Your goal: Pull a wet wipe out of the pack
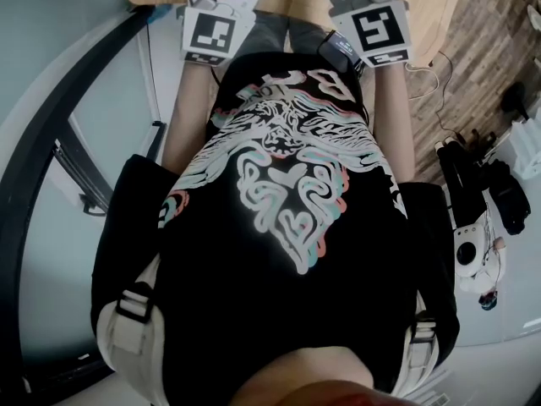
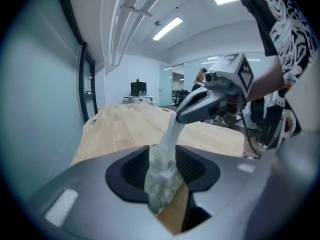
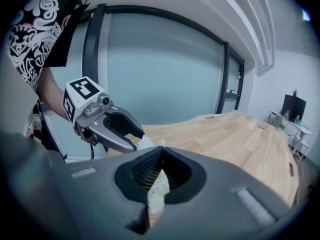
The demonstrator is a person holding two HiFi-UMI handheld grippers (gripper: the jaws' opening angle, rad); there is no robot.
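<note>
- Standing at a long, pale wooden table [image 2: 125, 129], both tools held above its top, probably to leave room for a straight pull.
- Wearing a black T-shirt [image 1: 287, 184] with a white, pink and teal swirl print. Lettering near the collar too warped to read.
- Clamped with the left gripper [image 2: 163, 156] on the wet wipe pack [image 2: 162, 189], jaws pressed onto its upper end. Judged to be the anchoring hold, meant to keep the pack from following the sheet.
- Pinched shut with the right gripper [image 3: 160, 156] on the wet wipe [image 2: 171, 131], tips just above the left tool. Judged to be the pulling hold.
- Carrying black-and-white square patterns on the marker cubes [image 1: 209, 34], with no words.
- Holding the pack in mid-air between the left jaws. Greenish and patterned, with no brand or label legible.
- Drawn as a taut white strip from the pack's mouth up to the right tips, so partly out and, by the look of it, not yet free.
</note>
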